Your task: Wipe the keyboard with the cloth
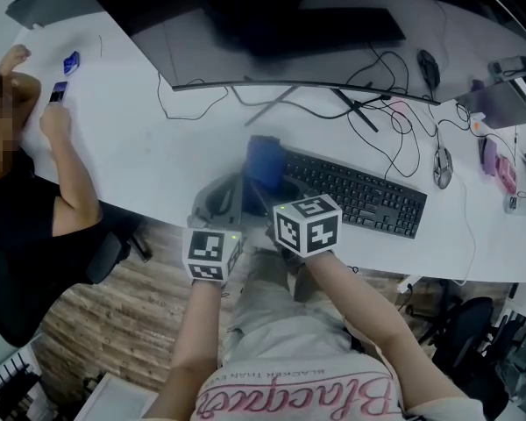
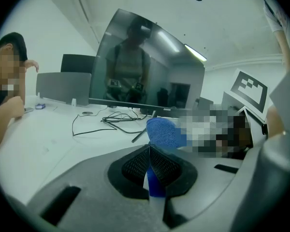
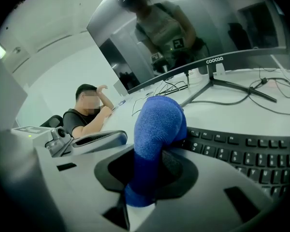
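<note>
A blue cloth stands bunched up over the left end of the black keyboard, which lies on the white desk. Both grippers hold it from the near side. In the left gripper view my left gripper is shut on a thin edge of the cloth, which bulges beyond the jaws. In the right gripper view my right gripper is shut on a thick fold of the cloth, with the keyboard just to its right. In the head view the marker cubes hide most of the jaws.
A curved monitor stands behind the keyboard, with loose cables under it. A mouse lies right of the keyboard, small items beyond. A seated person leans on the desk's left end. Wooden floor lies below.
</note>
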